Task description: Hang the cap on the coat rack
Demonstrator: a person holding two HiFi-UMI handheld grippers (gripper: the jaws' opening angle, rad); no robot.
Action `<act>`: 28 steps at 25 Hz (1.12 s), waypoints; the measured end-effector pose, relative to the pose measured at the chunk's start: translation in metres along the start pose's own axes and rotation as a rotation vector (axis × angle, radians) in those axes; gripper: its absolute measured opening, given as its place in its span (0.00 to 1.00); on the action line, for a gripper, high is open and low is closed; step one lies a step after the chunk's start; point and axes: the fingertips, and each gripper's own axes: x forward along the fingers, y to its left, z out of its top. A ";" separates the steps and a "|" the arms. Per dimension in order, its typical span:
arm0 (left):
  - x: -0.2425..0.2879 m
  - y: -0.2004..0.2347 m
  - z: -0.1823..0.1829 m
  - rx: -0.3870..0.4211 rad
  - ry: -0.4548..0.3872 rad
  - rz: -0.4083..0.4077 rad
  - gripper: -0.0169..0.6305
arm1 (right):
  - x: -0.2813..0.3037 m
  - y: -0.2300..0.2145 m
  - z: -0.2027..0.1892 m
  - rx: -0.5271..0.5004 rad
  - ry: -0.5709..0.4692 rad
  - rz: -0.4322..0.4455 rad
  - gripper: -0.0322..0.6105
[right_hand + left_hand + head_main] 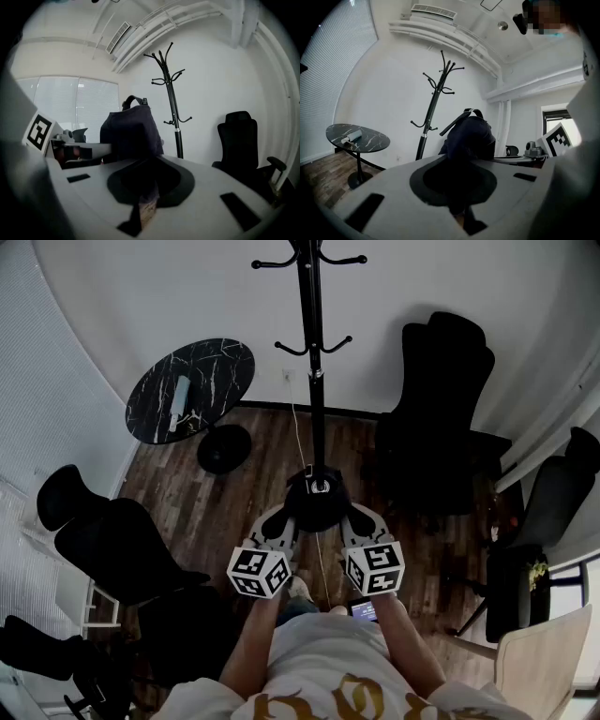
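A dark navy cap (pixel 317 505) hangs between my two grippers at waist height, in front of the foot of the black coat rack (pixel 311 343). My left gripper (pixel 286 518) is shut on the cap's left edge and my right gripper (pixel 353 517) on its right edge. In the left gripper view the cap (pixel 469 137) bulges up from the shut left gripper (pixel 458 185), with the rack (pixel 434 105) behind it. The right gripper view shows the cap (pixel 132 131) rising from the right gripper (pixel 147 186), and the rack (pixel 170 89) stands bare just beyond.
A round black marble table (pixel 208 367) with a pale roll stands left of the rack. Black office chairs sit at the right (pixel 441 418), far right (pixel 553 498) and left (pixel 112 545). A white wall runs behind the rack, and the floor is dark wood.
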 end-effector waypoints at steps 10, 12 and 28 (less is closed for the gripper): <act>0.002 0.004 0.000 0.009 0.006 0.013 0.07 | 0.002 -0.002 -0.001 0.010 -0.007 -0.012 0.08; 0.004 0.003 0.000 0.039 0.006 0.008 0.07 | 0.002 -0.003 -0.001 0.025 -0.013 -0.022 0.08; 0.029 0.006 -0.022 0.025 0.061 -0.024 0.07 | 0.017 -0.028 -0.019 0.104 0.024 -0.025 0.08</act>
